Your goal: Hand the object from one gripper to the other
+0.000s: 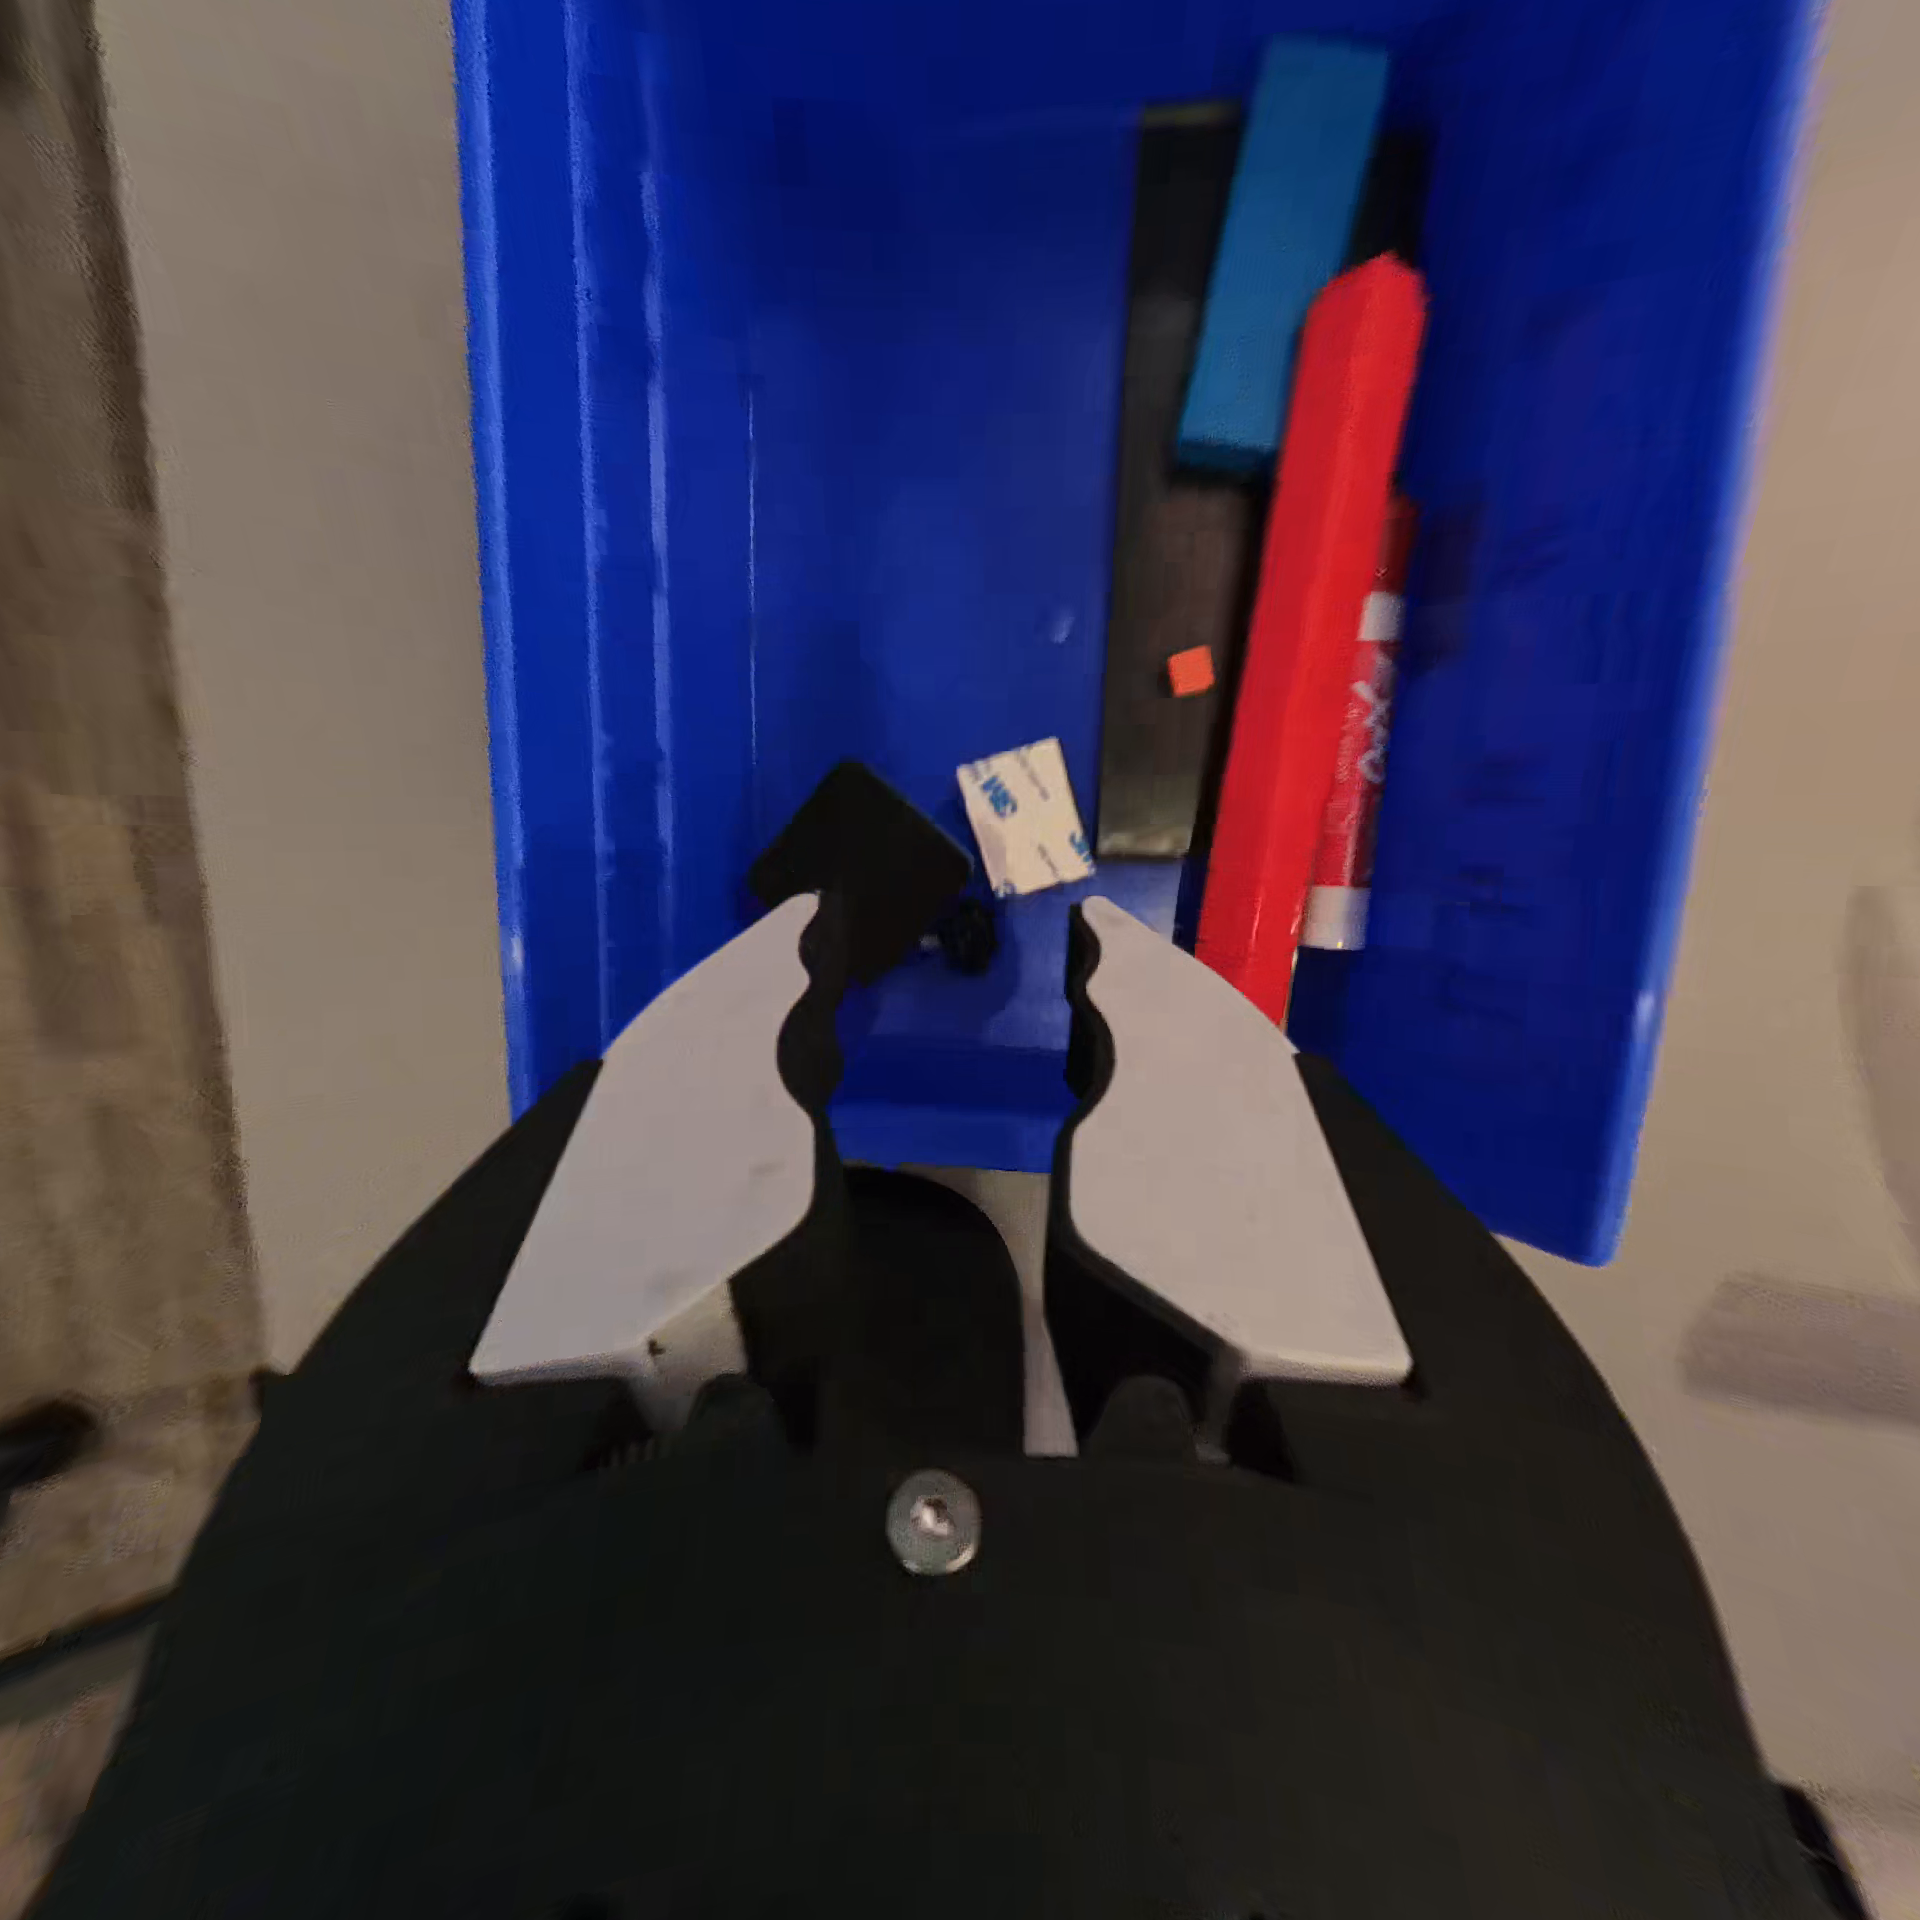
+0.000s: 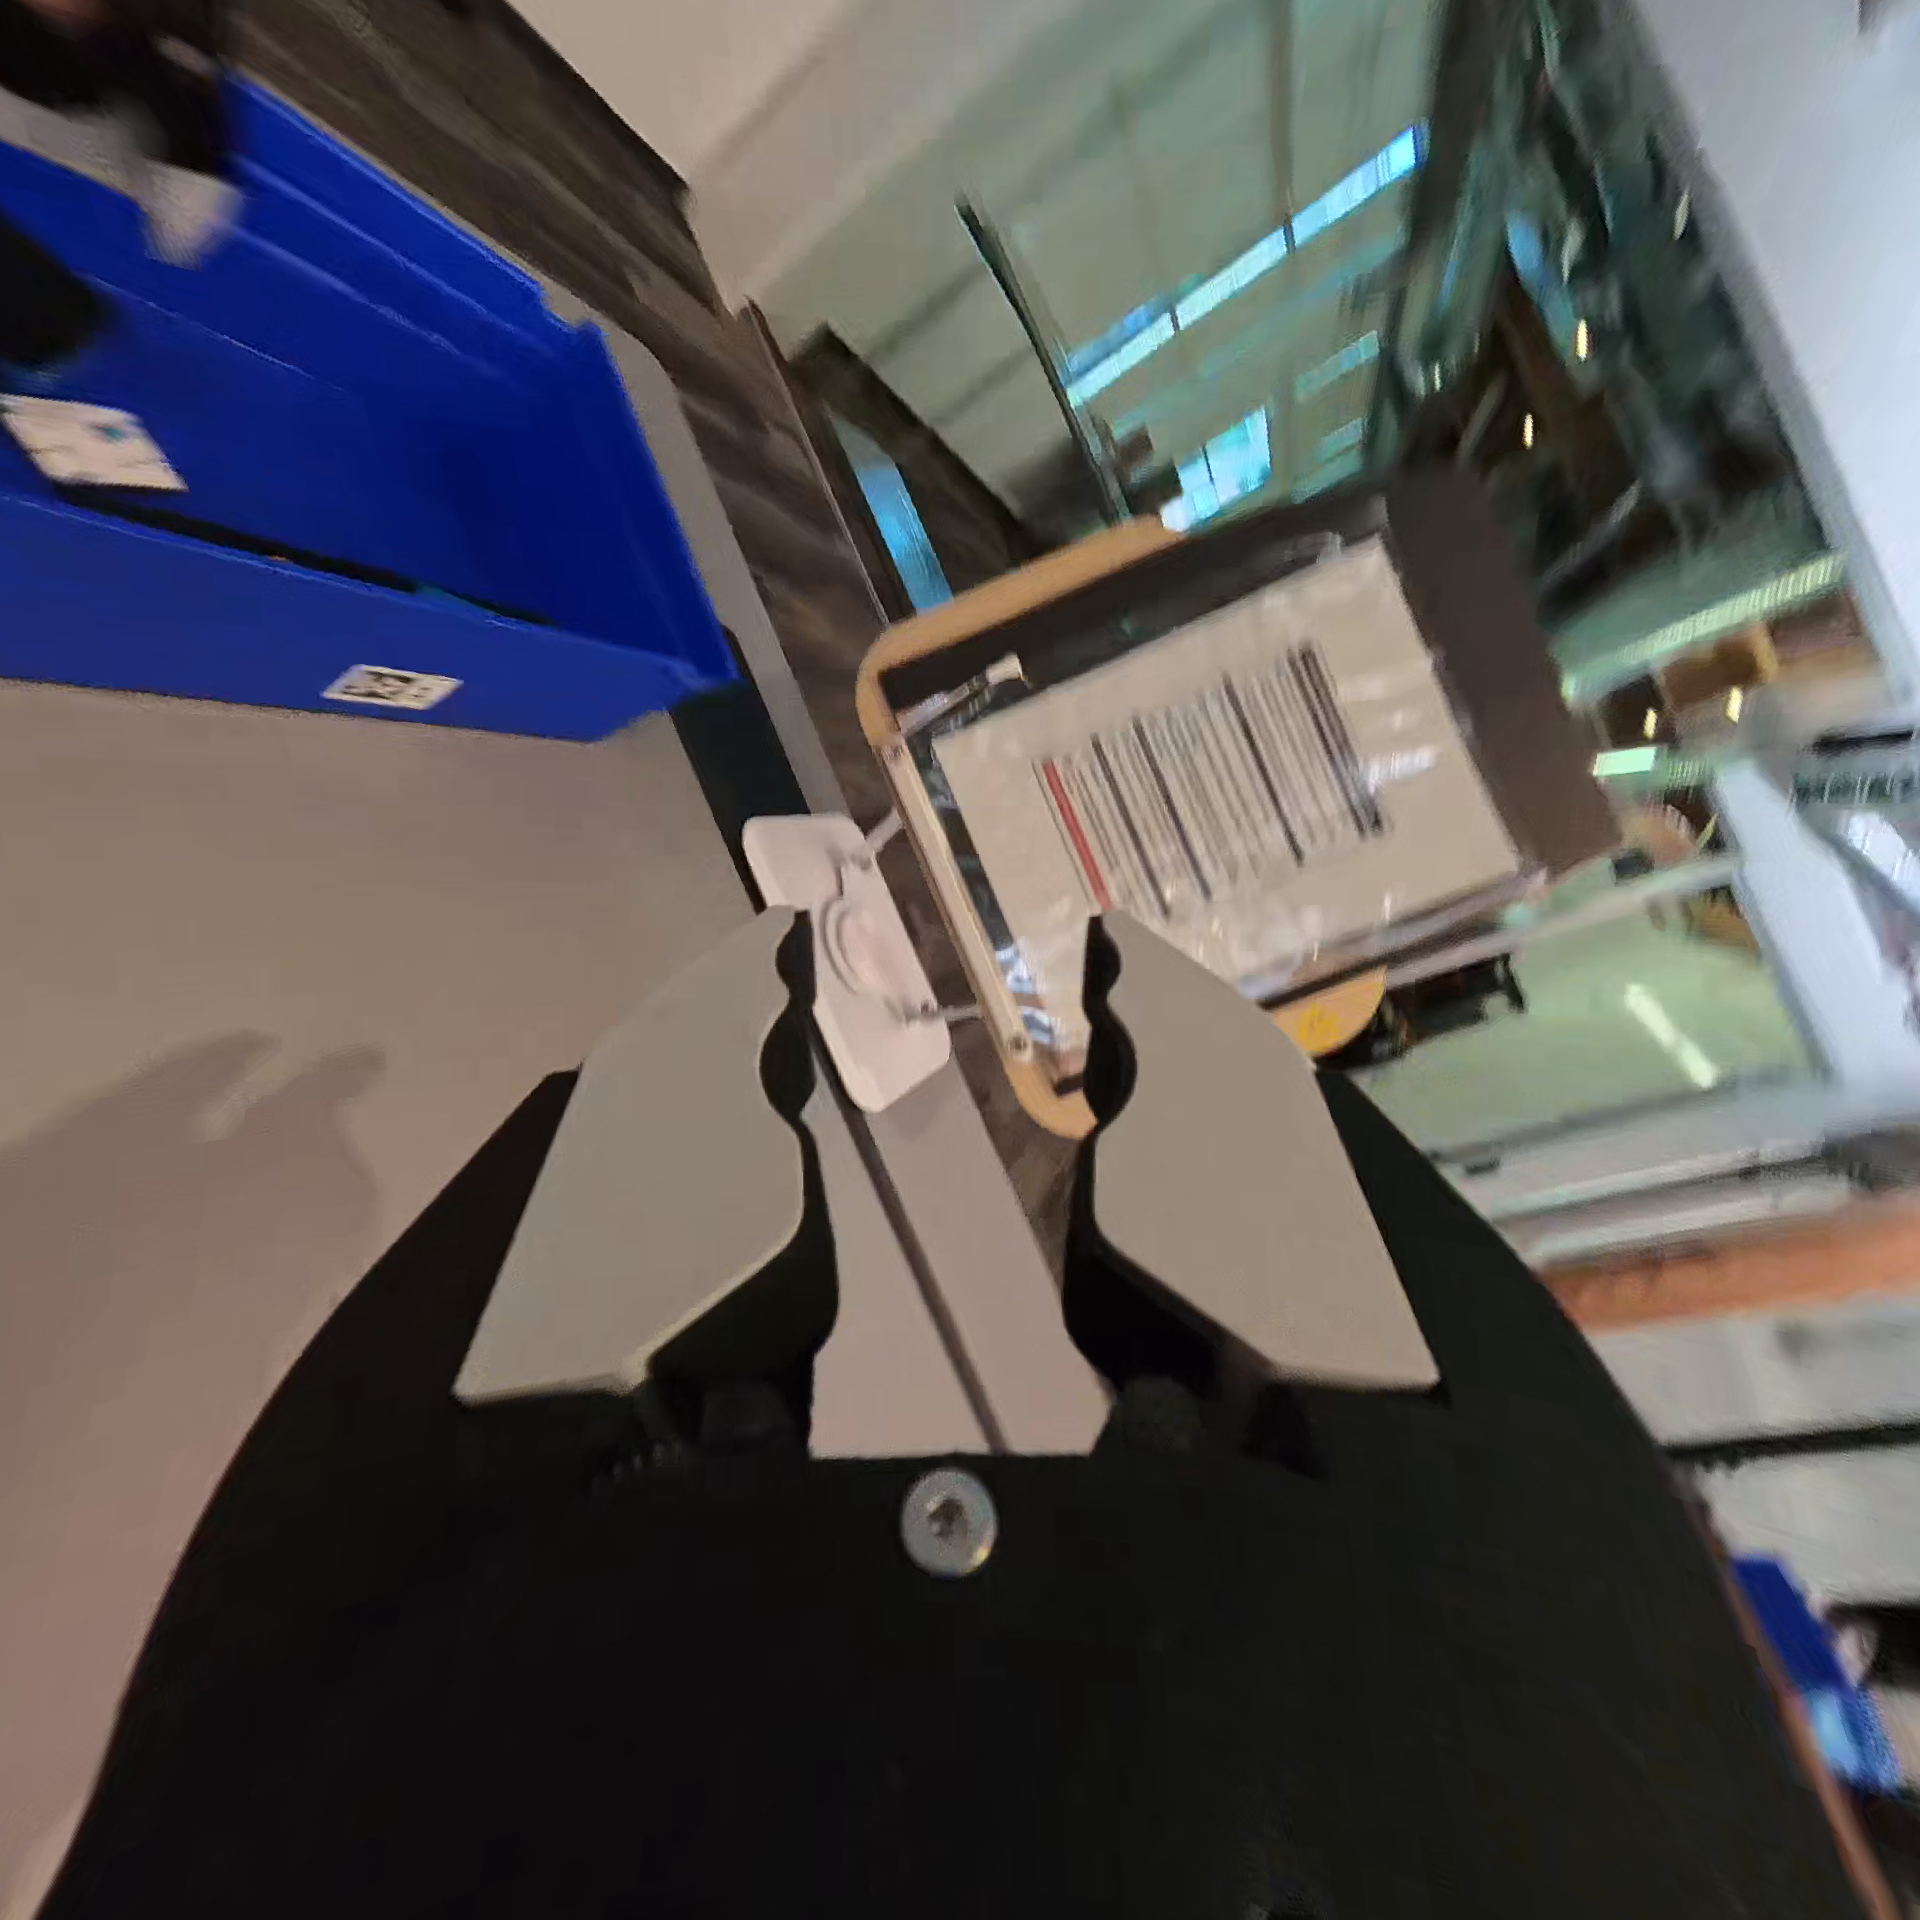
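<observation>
In the left wrist view my left gripper is open and empty, hovering over the near end of a blue bin. In the bin lie a red marker, a light blue block, a long dark strip with an orange square, a small black square piece by my left fingertip, and a white adhesive pad. In the right wrist view my right gripper is open and empty, pointing past the grey table's edge. The blue bin shows at upper left.
In the right wrist view a small white tag sits at the table edge. A tan-framed clear panel with a barcode sheet stands beyond it. The far room is blurred. A grey table surrounds the bin in the left wrist view. The grippers' ends are close to 35 centimetres from one another. The left tips stand about 9 centimetres off the small black square piece.
</observation>
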`<state>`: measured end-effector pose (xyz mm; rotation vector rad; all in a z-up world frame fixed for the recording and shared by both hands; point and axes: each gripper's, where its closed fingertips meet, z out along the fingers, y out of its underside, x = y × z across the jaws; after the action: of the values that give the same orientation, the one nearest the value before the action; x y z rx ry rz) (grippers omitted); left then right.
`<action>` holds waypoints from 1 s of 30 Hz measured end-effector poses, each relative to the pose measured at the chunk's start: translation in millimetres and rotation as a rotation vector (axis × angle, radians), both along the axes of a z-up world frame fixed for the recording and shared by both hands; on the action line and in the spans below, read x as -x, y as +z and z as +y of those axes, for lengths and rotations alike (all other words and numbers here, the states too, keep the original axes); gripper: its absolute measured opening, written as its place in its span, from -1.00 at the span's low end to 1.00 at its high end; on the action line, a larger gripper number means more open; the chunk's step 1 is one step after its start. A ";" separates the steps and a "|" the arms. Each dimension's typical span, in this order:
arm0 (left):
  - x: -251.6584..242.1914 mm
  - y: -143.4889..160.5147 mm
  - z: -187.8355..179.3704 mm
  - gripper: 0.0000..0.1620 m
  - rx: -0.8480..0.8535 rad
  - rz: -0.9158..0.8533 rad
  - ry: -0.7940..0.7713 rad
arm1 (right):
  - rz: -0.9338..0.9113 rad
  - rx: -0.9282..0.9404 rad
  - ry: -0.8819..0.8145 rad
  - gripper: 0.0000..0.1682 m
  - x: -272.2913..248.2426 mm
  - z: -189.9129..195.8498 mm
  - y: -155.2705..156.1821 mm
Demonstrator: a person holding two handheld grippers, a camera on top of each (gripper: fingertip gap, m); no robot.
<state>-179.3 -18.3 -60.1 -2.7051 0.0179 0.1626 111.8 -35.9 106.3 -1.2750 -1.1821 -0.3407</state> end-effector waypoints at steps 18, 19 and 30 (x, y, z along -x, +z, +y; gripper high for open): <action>15.1 -77.6 -8.3 -0.06 0.347 -0.133 0.171 | 0.151 0.291 -0.226 -0.30 -23.6 54.3 -42.7; 16.5 -79.7 -8.7 -0.05 0.353 -0.136 0.175 | 0.149 0.297 -0.218 -0.30 -22.1 52.8 -43.4; 32.6 -84.7 0.8 -0.11 0.332 -0.119 0.196 | 0.093 0.350 -0.150 -0.30 -5.4 42.8 -57.0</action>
<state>-211.9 -17.6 -144.8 -3.0404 -0.2804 0.0594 117.2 6.8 49.3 -1.6716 -1.0995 -0.1851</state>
